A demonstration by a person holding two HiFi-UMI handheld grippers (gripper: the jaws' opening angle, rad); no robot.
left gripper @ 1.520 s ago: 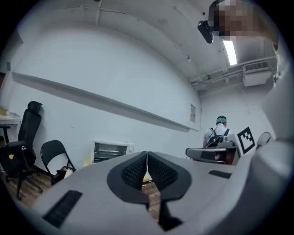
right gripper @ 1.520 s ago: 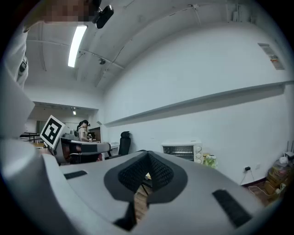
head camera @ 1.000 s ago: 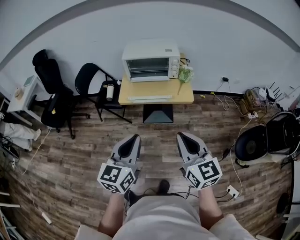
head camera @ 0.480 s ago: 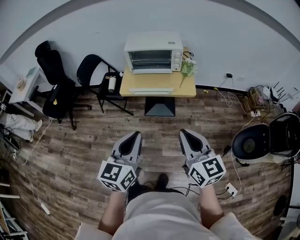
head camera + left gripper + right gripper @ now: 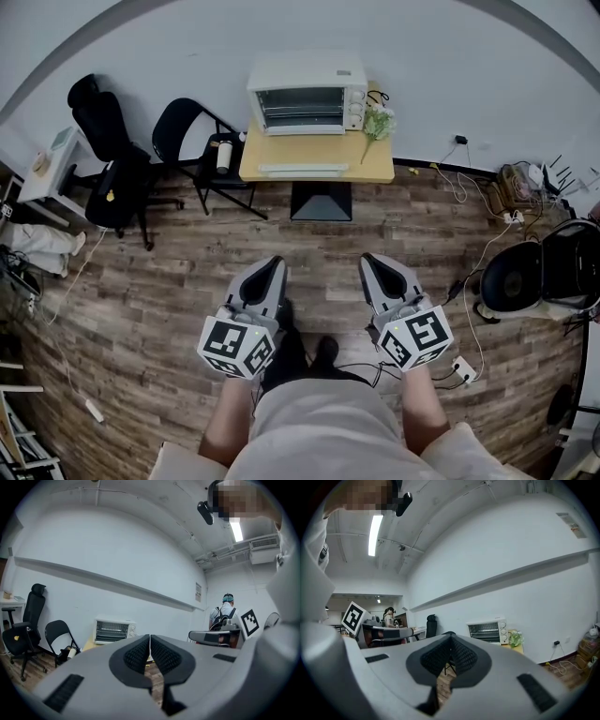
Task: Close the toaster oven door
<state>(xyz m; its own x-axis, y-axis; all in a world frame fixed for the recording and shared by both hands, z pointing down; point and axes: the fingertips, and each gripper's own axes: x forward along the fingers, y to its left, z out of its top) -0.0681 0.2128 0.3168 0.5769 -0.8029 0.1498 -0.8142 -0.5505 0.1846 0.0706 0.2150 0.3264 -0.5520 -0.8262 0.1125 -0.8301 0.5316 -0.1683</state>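
A white toaster oven [image 5: 307, 93] stands at the back of a small wooden table [image 5: 375, 169] against the wall, also seen as the toaster oven [image 5: 112, 630] and the toaster oven [image 5: 487, 631]. Its door [image 5: 302, 169] hangs open, lying flat over the table front. My left gripper [image 5: 273, 266] and right gripper [image 5: 370, 262] are held side by side near my body, far from the oven, both shut and empty. The left gripper [image 5: 149, 637] and right gripper [image 5: 451, 638] show their pads pressed together.
A black folding chair [image 5: 192, 141] with a bottle [image 5: 223, 157] on it stands left of the table, and an office chair [image 5: 101, 150] further left. A plant [image 5: 378, 124] sits beside the oven. Cables [image 5: 469, 197] and a round black appliance [image 5: 530, 277] lie right. Wood floor [image 5: 319, 244] separates me from the table.
The oven and table have shifted slightly up in the head view and the view has drifted. Both grippers keep their places side by side and stay shut.
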